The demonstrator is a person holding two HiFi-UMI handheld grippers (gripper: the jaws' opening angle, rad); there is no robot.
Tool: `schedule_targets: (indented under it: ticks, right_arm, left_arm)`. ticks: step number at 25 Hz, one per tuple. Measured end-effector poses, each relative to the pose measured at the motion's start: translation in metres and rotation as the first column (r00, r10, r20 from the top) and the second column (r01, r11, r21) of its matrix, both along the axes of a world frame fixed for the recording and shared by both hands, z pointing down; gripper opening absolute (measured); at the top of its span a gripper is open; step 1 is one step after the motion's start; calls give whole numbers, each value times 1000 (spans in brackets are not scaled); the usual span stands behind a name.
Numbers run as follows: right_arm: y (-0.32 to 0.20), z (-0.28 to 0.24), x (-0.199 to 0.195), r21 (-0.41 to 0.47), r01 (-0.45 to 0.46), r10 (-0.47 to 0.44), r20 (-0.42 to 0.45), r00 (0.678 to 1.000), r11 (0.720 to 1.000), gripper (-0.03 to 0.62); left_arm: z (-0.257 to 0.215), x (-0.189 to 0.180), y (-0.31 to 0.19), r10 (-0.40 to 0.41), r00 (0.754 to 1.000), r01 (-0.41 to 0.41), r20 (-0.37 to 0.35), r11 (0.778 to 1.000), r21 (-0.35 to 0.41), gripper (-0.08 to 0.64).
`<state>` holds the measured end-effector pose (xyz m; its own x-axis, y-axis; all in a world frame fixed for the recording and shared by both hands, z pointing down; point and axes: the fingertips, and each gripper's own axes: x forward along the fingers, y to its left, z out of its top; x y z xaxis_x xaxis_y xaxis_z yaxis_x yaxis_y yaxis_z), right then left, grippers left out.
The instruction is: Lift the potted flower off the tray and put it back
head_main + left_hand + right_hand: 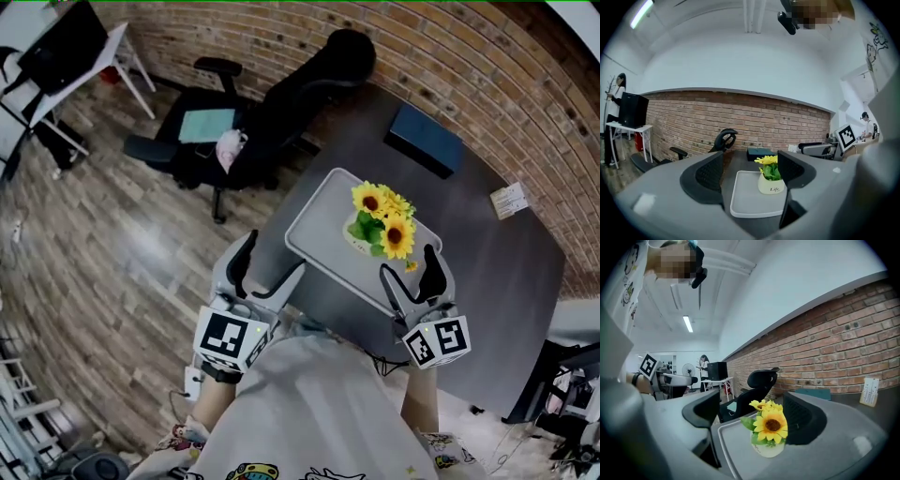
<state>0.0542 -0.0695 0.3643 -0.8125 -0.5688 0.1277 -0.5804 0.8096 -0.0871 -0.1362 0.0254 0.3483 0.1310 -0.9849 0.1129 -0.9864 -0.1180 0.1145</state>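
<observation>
The potted flower [380,225], a small round white pot with yellow sunflowers and green leaves, stands upright on the light grey rectangular tray [323,225], on its right half. The tray lies on the dark grey surface [487,272], close to its near edge.

The left tool [267,272] is held at the near left side of the tray. Its jaws stand wide apart and hold nothing. In the left gripper view the tray and the pot appear between the jaws, but farther away and not touched.

The right tool [412,277] is at the near right side of the tray, near the flower but apart from it. Its jaws are also wide apart and empty.

On the far part of the surface lies a dark blue flat box [424,139], and a small white card [509,200] lies at the right. A black office chair [272,112] stands at the far left of the surface, before the brick wall [281,37].
</observation>
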Motion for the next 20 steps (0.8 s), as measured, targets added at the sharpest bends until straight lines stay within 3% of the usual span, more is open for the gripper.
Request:
schedule_targets:
  ticks: [11,20]
  right_arm:
    - [-18,0,44,-13,-134,135,21,991,991,425]
    - [-15,0,64,-28,-249,250,28,968,968,425]
  left_arm:
    - [-2,39,-67,208,978,-207,6,978,-17,376]
    - [1,70,-104,392,920,-391,14,919,-44,382]
